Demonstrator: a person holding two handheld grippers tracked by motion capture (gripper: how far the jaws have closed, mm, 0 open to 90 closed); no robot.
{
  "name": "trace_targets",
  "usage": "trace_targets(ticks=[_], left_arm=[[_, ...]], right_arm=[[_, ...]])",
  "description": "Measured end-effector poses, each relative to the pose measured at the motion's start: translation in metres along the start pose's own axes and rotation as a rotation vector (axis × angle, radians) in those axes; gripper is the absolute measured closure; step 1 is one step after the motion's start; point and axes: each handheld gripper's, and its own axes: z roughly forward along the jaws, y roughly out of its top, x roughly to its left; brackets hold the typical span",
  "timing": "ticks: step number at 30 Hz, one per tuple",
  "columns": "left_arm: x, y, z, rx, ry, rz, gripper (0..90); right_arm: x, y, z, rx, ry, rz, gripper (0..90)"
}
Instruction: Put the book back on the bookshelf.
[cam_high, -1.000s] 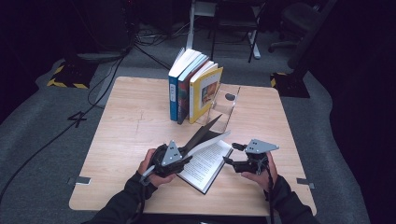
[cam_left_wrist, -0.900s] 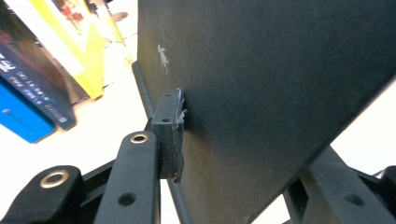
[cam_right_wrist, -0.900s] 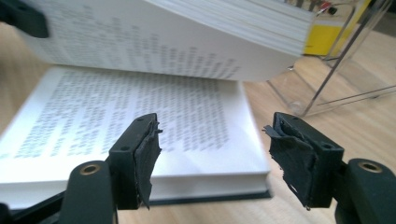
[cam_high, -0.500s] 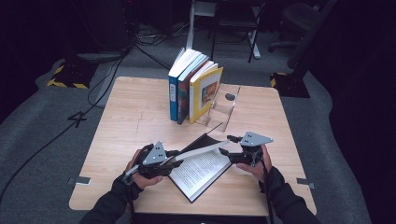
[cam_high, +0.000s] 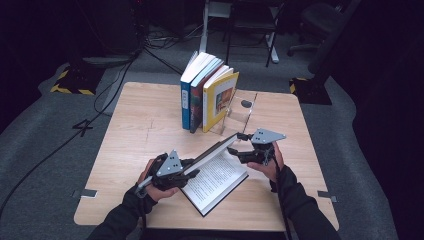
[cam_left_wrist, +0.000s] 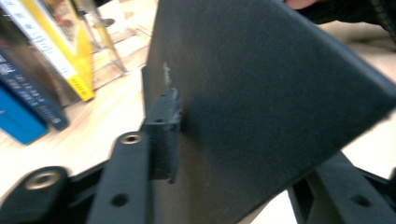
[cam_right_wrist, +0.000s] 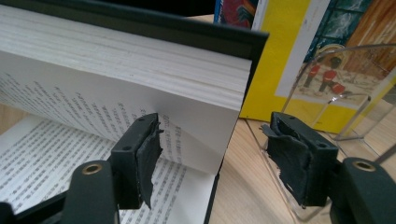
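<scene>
An open black-covered book (cam_high: 216, 184) lies at the near middle of the table, with its printed pages up. Its left half (cam_high: 214, 152) is lifted at a slant. My left gripper (cam_high: 192, 167) is shut on that lifted half; in the left gripper view the black cover (cam_left_wrist: 261, 93) passes between the jaws of my left gripper (cam_left_wrist: 243, 158) and one pad presses on it. My right gripper (cam_high: 236, 143) stands open at the lifted half's far corner. Its jaws have just been opening a little. In the right gripper view the page block's corner (cam_right_wrist: 205, 93) sits between the pads of my right gripper (cam_right_wrist: 217, 142), untouched.
A row of upright books leans at the table's far middle, a blue one (cam_high: 186, 95) at the left and a yellow one (cam_high: 219, 97) at the right. A clear bookend (cam_high: 242, 112) stands against the yellow one. Bare wooden table (cam_high: 135, 130) lies to the left.
My right gripper has moved away from me, up to the far corner of the lifted half. The left hand has hardly shifted and still holds the book's lifted half.
</scene>
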Motion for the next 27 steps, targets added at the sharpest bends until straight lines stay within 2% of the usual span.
trace_targets(ticks=[1, 3, 4, 7, 10, 11, 16, 18, 19, 24, 27], left_arm=[[0.003, -0.001, -0.001, -0.012, -0.007, -0.020, 63.1], [0.007, -0.003, -0.002, -0.025, -0.021, -0.030, 64.6], [0.007, -0.003, -0.002, -0.026, -0.029, -0.025, 64.5], [0.008, -0.002, 0.002, -0.033, -0.054, -0.016, 64.4], [0.007, 0.002, 0.008, -0.034, -0.077, -0.004, 64.3], [0.007, 0.003, 0.011, -0.038, -0.090, -0.003, 64.3], [0.007, 0.013, 0.027, -0.044, -0.175, 0.005, 62.5], [0.007, 0.017, 0.032, -0.040, -0.195, 0.024, 61.9], [0.008, 0.018, 0.034, -0.036, -0.199, 0.029, 61.9], [0.012, 0.020, 0.037, -0.027, -0.202, 0.046, 62.1], [0.015, 0.019, 0.032, -0.014, -0.159, 0.051, 61.5]], right_arm=[[-0.002, 0.001, 0.002, -0.002, 0.001, 0.001, 31.9], [-0.005, 0.001, 0.004, -0.009, 0.024, 0.005, 32.4], [-0.007, 0.000, 0.004, -0.008, 0.044, 0.008, 32.1], [-0.013, -0.004, 0.006, 0.027, 0.152, 0.038, 30.1], [-0.021, -0.010, -0.002, 0.050, 0.186, 0.066, 25.3], [-0.021, -0.010, -0.002, 0.050, 0.186, 0.066, 25.3], [-0.023, -0.016, -0.025, 0.061, 0.150, 0.025, 27.0], [-0.024, -0.020, -0.033, 0.061, 0.145, 0.027, 30.4], [-0.024, -0.022, -0.037, 0.055, 0.149, 0.027, 34.5], [-0.020, -0.025, -0.048, 0.055, 0.124, -0.012, 39.2], [-0.019, -0.024, -0.051, 0.052, 0.119, -0.023, 43.2]])
